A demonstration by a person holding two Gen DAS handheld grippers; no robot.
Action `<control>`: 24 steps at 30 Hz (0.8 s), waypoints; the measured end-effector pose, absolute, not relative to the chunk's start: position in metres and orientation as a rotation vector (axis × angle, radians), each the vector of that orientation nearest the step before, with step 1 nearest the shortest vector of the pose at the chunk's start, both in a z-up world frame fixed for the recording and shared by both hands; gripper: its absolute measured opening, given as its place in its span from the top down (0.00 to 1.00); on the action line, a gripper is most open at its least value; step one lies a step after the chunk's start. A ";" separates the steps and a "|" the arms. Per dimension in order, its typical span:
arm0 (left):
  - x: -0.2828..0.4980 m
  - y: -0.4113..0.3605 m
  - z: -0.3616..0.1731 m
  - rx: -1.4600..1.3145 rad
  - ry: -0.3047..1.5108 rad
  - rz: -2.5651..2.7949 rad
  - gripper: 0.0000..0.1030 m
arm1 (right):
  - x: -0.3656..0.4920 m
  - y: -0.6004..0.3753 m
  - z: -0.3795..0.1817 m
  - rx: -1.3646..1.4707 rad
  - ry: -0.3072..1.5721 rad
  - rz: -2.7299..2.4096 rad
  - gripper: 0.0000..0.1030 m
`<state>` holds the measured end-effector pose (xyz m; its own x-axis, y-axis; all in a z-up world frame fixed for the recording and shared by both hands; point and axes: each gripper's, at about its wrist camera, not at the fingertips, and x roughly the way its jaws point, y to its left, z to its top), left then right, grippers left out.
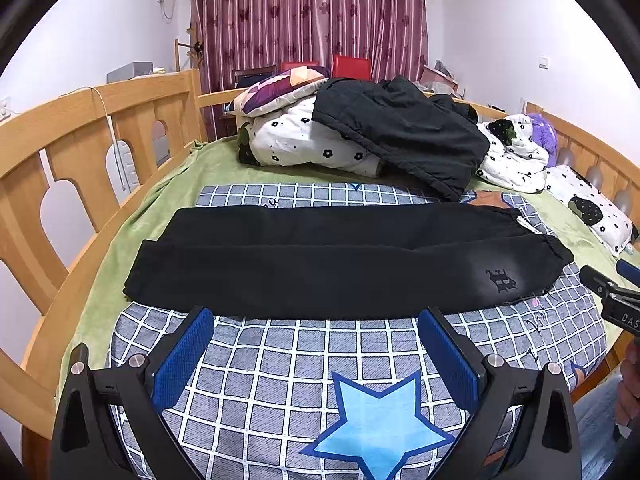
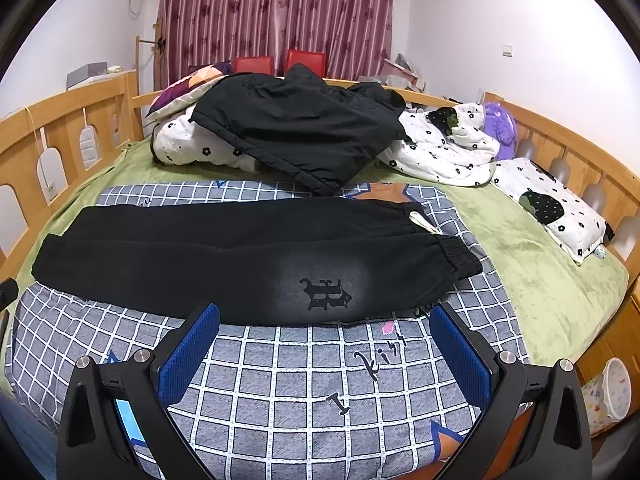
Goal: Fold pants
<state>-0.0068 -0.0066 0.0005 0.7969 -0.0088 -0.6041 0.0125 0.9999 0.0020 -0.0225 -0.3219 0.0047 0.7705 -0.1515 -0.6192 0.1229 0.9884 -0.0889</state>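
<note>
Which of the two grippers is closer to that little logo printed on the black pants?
Right. The right gripper sits just in front of the logo; the left gripper faces the pants' middle, leftward of the logo.

My count, quick: 1 pair of black pants (image 2: 240, 256) laid flat, 2 legs side by side. 2 grippers, both mine: left gripper (image 1: 316, 320) and right gripper (image 2: 324, 316), each w/ 2 blue pads, jaws wide apart, nothing in them. 1 black jacket (image 2: 304, 128) heaped at the back. 1 checked sheet (image 2: 280, 380). 2 red chairs (image 2: 304, 60) by the curtain. 1 purple plush toy (image 2: 500, 124). 1 flowered pillow (image 2: 560, 208) at right.
</note>
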 end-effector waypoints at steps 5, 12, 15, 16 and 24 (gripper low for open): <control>-0.008 -0.007 0.005 -0.022 0.625 -0.006 0.00 | -0.024 -0.313 0.007 -0.052 0.665 -0.133 0.00; -0.016 -0.005 0.027 -0.071 0.567 -0.067 0.00 | -0.042 -0.313 0.040 0.061 0.587 -0.030 0.00; -0.017 0.000 0.048 -0.075 0.542 -0.080 0.00 | -0.057 -0.316 0.068 0.027 0.528 -0.010 0.00; -0.018 0.004 0.059 -0.076 0.526 -0.070 0.00 | -0.060 -0.316 0.077 0.010 0.507 -0.021 0.00; -0.004 0.050 0.094 -0.148 0.508 -0.048 0.01 | -0.059 -0.376 0.121 0.023 0.462 -0.050 0.00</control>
